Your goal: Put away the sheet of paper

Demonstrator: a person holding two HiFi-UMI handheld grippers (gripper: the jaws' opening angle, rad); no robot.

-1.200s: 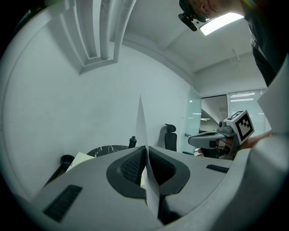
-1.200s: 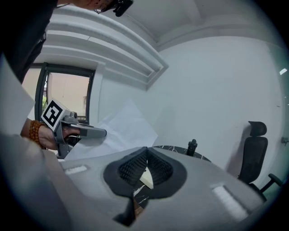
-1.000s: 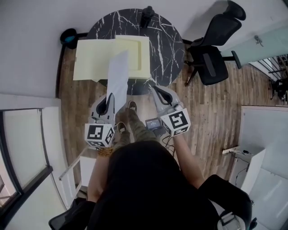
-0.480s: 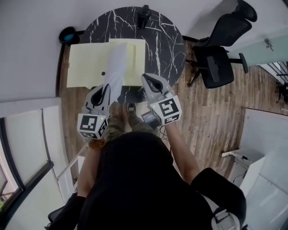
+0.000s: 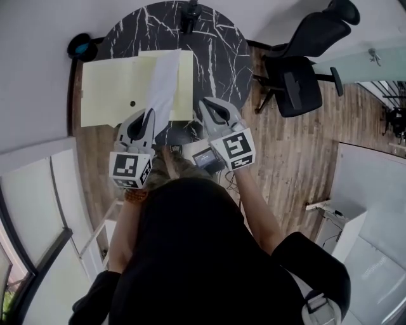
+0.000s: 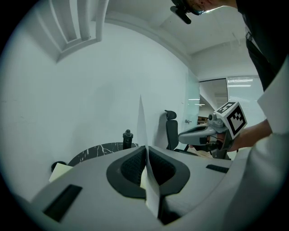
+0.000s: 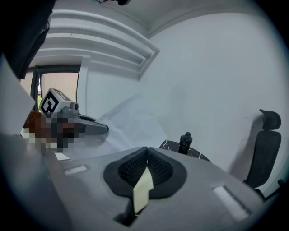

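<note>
Paper (image 5: 163, 79) is not put away yet. It hangs over the open yellow folder (image 5: 108, 89) on the table (image 5: 216, 51), pinched tight in the left gripper (image 5: 150, 114). The right gripper (image 5: 205, 103) is squeezed closed and seems empty. Only the head view shows the whole folder; the left gripper view shows the pinch.

Round black marble table (image 5: 216, 44): open yellow folder (image 5: 111, 89) overhanging left edge; dark bottle (image 5: 189, 9) far side.
</note>
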